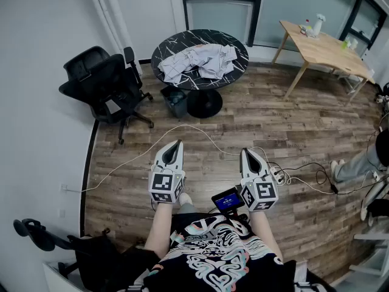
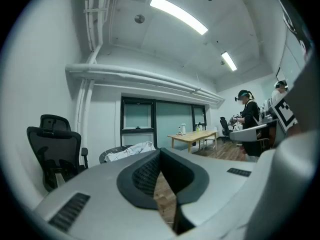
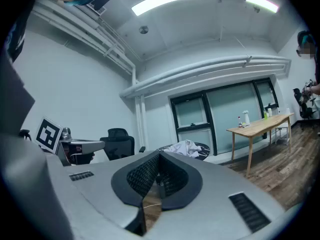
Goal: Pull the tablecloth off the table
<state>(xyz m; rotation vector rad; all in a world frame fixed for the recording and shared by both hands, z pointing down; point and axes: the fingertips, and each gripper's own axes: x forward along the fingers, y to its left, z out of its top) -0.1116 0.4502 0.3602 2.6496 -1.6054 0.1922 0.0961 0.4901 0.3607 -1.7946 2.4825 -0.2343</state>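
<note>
Left gripper (image 1: 176,146) and right gripper (image 1: 247,155) are held out side by side over the wood floor (image 1: 255,114), roughly level. Each has its jaws pressed together with nothing between them. They are well apart from the tablecloth (image 1: 200,62) — a pale, crumpled heap on the round black table (image 1: 236,46) across the room, bunched toward the middle so the dark marbled top shows around it. A black chair (image 1: 100,81) stands to the table's left and a wooden desk (image 1: 325,48) to its right. A white cable (image 1: 200,132) trails across the floor between the grippers and the table.
</note>
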